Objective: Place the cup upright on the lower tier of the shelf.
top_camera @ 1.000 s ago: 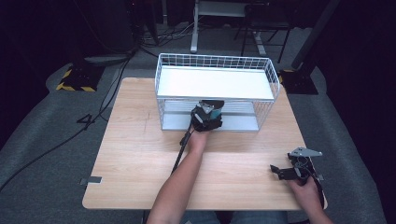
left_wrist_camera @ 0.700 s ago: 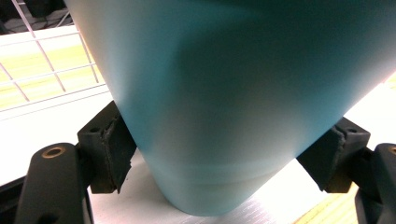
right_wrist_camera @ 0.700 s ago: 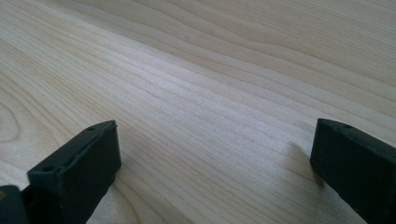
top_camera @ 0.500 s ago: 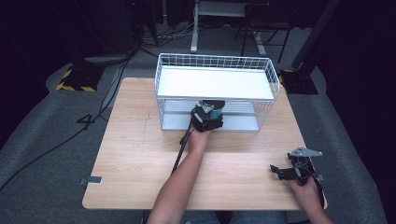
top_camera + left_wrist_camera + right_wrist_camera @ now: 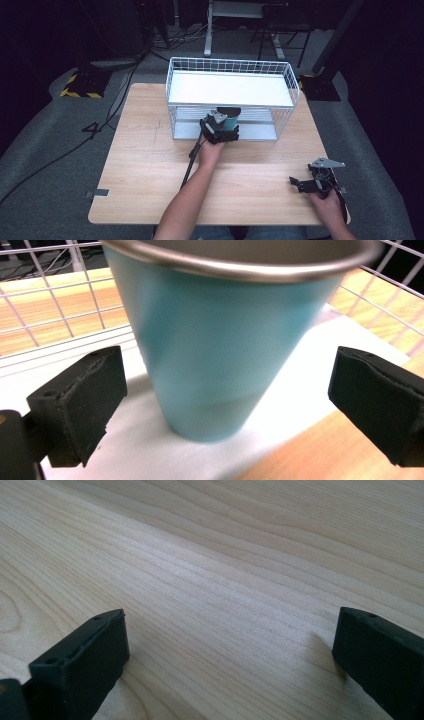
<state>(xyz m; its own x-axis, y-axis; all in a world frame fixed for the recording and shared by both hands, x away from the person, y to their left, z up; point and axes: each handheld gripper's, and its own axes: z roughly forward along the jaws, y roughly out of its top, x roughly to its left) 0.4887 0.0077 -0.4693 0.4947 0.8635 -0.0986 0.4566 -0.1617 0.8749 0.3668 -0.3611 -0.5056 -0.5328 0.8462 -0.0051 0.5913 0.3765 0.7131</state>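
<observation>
Right, I have the left hand-held gripper (image 5: 223, 131) at the front opening of the wire rack (image 5: 172, 95), lower tier, and its jaws have just been opening: in the left gripper view the pads (image 5: 82, 402) stand wide apart, clear of the teal cup (image 5: 220, 340) on both sides. The cup sits upright between them on the white liner (image 5: 320, 390), its long axis vertical, dead ahead of me. The rack's wires close in behind and to the sides, so the open room is back out towards me. My right hand-held gripper (image 5: 307, 184) rests well apart at the near right of the surface (image 5: 140, 165), jaws spread over bare wood.
</observation>
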